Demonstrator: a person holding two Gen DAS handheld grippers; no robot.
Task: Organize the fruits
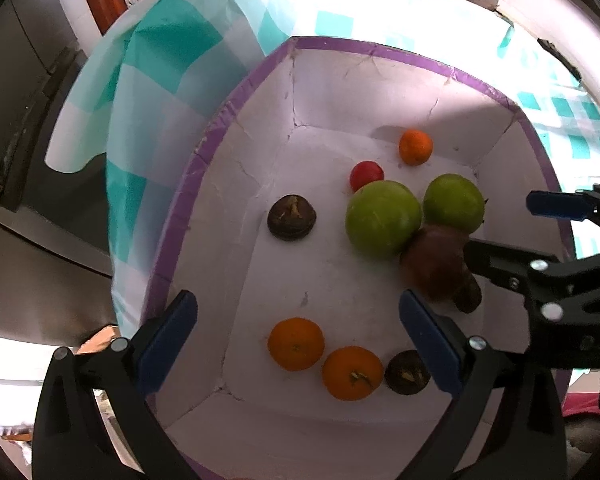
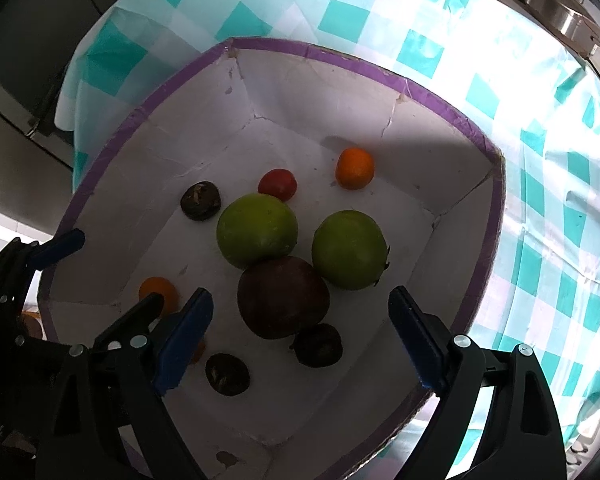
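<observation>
Counter draped in a teal-and-white checked cloth (image 2: 540, 184); on it a white box with purple rim (image 2: 340, 58), filling the centre of both views. All fruit is seen inside the box.

Largest fruit, centre of the right wrist view: two green fruits (image 2: 257, 229) (image 2: 349, 249), with a dark purple fruit (image 2: 283, 297) touching the left one from below. Three oranges are noted: one at upper right of the box floor (image 2: 355, 168), two side by side at lower centre of the left wrist view (image 1: 296, 343) (image 1: 352, 372). Smallest: a red fruit (image 2: 277, 184) and dark brown shrivelled fruits (image 2: 201, 201) (image 2: 318, 345) (image 2: 227, 373).

Right gripper (image 2: 300, 336): jaws wide open, empty, poised over the purple fruit. Left gripper (image 1: 298, 344): jaws open, empty, above the paired oranges.

Judged step: the purple fruit is to be taken. The jaws should be lowered so both pads pass its widest part; the brown fruit just beside it should be kept clear, and closing done gently, since nudged round fruit is likely to roll.
</observation>
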